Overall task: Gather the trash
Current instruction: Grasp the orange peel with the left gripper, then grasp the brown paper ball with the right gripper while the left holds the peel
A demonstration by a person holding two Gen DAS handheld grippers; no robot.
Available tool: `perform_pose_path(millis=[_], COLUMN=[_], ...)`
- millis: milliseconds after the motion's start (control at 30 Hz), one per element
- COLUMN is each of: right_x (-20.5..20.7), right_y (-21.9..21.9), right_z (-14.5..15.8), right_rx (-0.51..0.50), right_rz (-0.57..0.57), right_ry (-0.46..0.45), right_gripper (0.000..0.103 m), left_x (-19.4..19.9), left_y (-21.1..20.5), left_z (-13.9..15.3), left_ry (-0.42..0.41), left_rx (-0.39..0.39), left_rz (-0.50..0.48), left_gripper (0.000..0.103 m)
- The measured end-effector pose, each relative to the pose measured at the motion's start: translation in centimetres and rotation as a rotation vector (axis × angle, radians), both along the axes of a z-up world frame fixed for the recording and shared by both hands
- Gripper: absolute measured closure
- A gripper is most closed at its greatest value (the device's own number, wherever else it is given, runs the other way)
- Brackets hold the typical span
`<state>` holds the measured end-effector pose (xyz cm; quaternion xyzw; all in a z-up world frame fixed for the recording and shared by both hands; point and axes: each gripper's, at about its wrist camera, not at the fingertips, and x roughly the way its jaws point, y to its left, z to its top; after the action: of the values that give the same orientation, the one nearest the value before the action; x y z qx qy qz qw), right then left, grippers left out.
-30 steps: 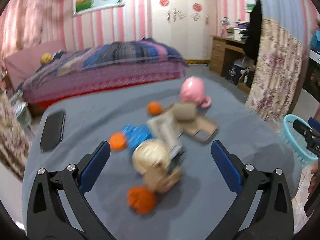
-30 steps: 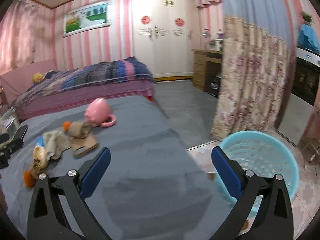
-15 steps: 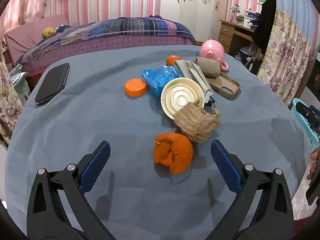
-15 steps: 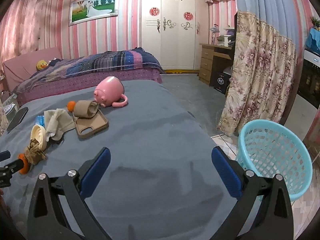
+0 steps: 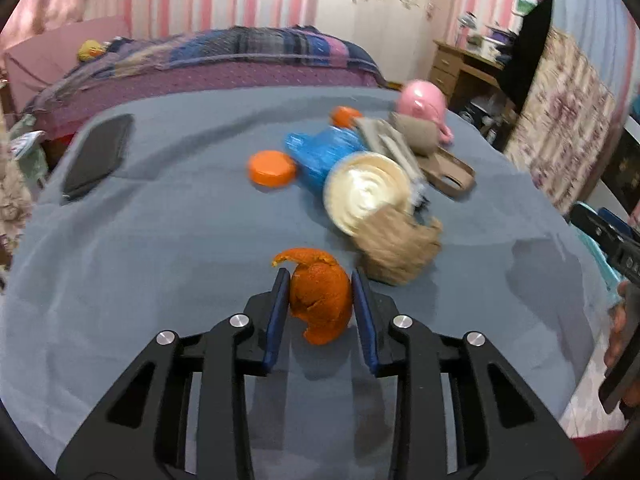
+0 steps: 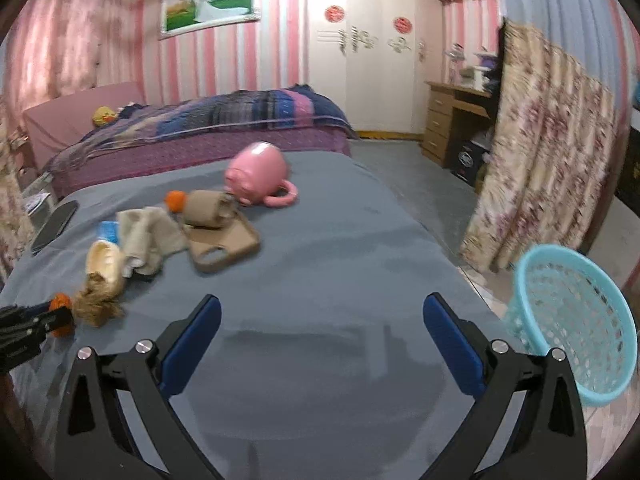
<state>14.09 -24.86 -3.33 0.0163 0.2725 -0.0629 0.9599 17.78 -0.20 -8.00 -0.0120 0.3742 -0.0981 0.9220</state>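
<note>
My left gripper (image 5: 320,280) is shut on an orange peel (image 5: 320,296) at the near side of the grey table (image 5: 160,240). Behind it lie a crumpled brown paper (image 5: 400,250), a cream lid (image 5: 366,192), a blue plastic bag (image 5: 324,150) and an orange cap (image 5: 271,168). My right gripper (image 6: 320,316) is open and empty above the table. In its view the left gripper (image 6: 24,324) with the peel (image 6: 60,304) is at the far left. A light blue basket (image 6: 568,320) stands on the floor at the right.
A pink mug (image 6: 258,178) lies on its side at the far edge, with a tan phone case (image 6: 224,246), a brown roll (image 6: 204,208) and a cloth (image 6: 146,236) near it. A black phone (image 5: 98,156) lies at the table's left. A bed (image 6: 200,128) stands behind.
My left gripper has moved forward and closed on the orange peel. My right gripper has shifted a little over the table and stays open.
</note>
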Motion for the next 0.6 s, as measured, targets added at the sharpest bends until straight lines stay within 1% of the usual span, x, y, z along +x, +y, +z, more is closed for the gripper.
perform_pose_path(millis=[67, 200, 367, 533, 600], right_x=[0.5, 1.1, 1.9, 2.6, 3.0], right_y=[1.8, 5.1, 9.1, 12.0, 13.4], right_z=[0.1, 0.0, -0.4, -1.2, -1.6], right_rx=[0.000, -0.002, -0.011, -0.013, -0.021], right_rz=[0.041, 0.106, 0.186, 0.247, 0.273], right_ry=[-0.003, 0.003, 0.010, 0.027, 0.039], right_gripper=[0.004, 0.004, 0.004, 0.005, 0.006], left_x=[0.2, 1.2, 2.6, 2.5, 2.8], left_y=[1.0, 3.5, 5.8, 7.6, 8.6], left_z=[0.4, 1.1, 1.3, 0.9, 0.7], left_ry=[-0.031, -0.067, -0.080, -0.074, -0.063], left_rx=[0.039, 0.076, 0.130, 0.122, 0.089], left_rz=[0.037, 0.086, 0.126, 0.158, 0.175], left_gripper=[0.073, 0.073, 0.073, 0.073, 0.073])
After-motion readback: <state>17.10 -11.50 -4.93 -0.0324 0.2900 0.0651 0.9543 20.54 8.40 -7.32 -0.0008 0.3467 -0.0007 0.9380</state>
